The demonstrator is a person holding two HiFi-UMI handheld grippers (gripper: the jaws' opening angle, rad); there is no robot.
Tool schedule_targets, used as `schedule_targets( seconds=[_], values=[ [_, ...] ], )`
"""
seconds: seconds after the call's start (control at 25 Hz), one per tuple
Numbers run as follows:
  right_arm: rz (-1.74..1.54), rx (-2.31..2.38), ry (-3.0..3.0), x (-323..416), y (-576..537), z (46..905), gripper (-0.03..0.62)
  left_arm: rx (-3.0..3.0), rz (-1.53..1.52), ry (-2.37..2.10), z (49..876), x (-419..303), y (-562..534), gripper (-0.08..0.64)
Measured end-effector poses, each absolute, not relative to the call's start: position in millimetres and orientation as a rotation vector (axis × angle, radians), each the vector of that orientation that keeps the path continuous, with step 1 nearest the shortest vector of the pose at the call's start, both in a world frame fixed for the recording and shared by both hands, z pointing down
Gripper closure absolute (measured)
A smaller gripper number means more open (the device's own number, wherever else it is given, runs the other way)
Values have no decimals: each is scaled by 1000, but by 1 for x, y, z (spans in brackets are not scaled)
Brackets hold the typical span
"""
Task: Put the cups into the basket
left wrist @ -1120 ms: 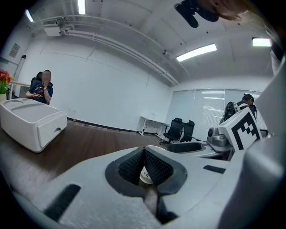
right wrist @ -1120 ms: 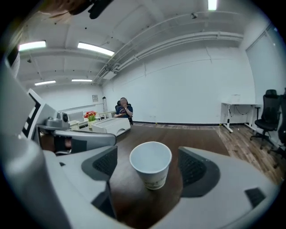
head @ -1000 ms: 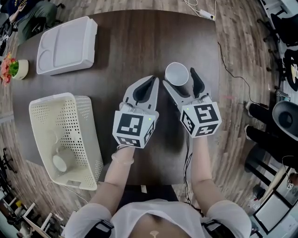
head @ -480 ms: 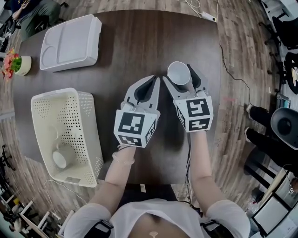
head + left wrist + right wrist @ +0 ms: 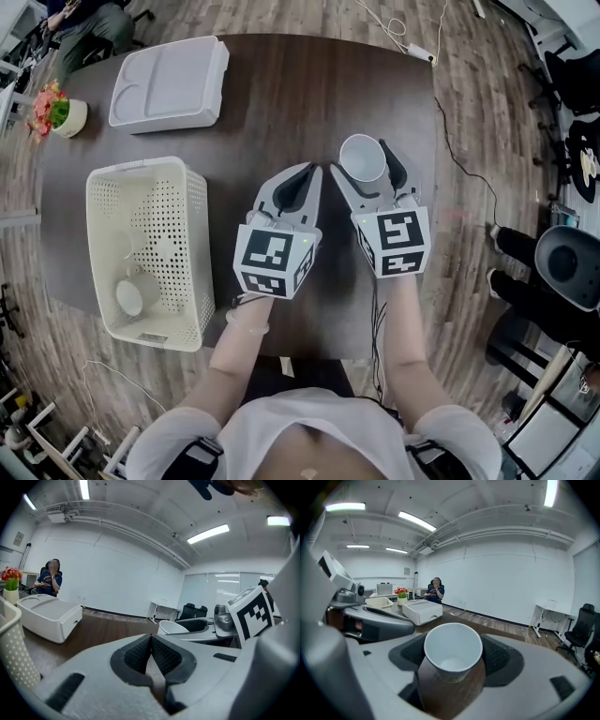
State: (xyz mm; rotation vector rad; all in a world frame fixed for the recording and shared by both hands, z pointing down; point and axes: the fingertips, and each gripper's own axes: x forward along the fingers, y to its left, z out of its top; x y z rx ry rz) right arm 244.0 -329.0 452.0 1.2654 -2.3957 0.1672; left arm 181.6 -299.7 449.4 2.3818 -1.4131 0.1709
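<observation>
Your right gripper (image 5: 367, 169) reaches forward over the right half of the table (image 5: 281, 112), level with the top, marker cube toward you. Its jaws stand wide, with the cup (image 5: 363, 157) upright between them, mouth up. The pads lie against the cup's wall on both sides. The cup sits close to the right edge, about midway between the near and far edges. I cannot tell whether its base touches the table.

Your left gripper (image 5: 307, 176) lies just beside the right one, parallel to it, near the middle of the table. Its jaws are closed, the pads meeting at the tips with nothing between them. Both your forearms come in over the near edge.

The basket (image 5: 199, 253) stands by the left edge, toward the near left corner, well apart from the cup. The left gripper lies between the two. The other cup (image 5: 128, 298) lies inside the basket at its near end. A white tray (image 5: 169, 84) rests at the far left corner, with a flowerpot (image 5: 67, 114) just beyond its left side. A person (image 5: 436, 588) sits beyond the table's far end.
</observation>
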Motion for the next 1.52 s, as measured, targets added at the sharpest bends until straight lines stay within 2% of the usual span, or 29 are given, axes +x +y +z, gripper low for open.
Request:
schedule_targets(
  seconds=[0.76, 1.08, 1.52],
  values=[
    [103, 1275, -2419, 218, -215, 356, 229, 2450, 131, -1352, 373, 167, -189, 549],
    [142, 1310, -2393, 215, -159, 347, 229, 2458, 106, -1342, 362, 153, -145, 549],
    [113, 1269, -2417, 180, -144, 346, 228, 2465, 65, -1383, 350, 123, -126, 549]
  ],
)
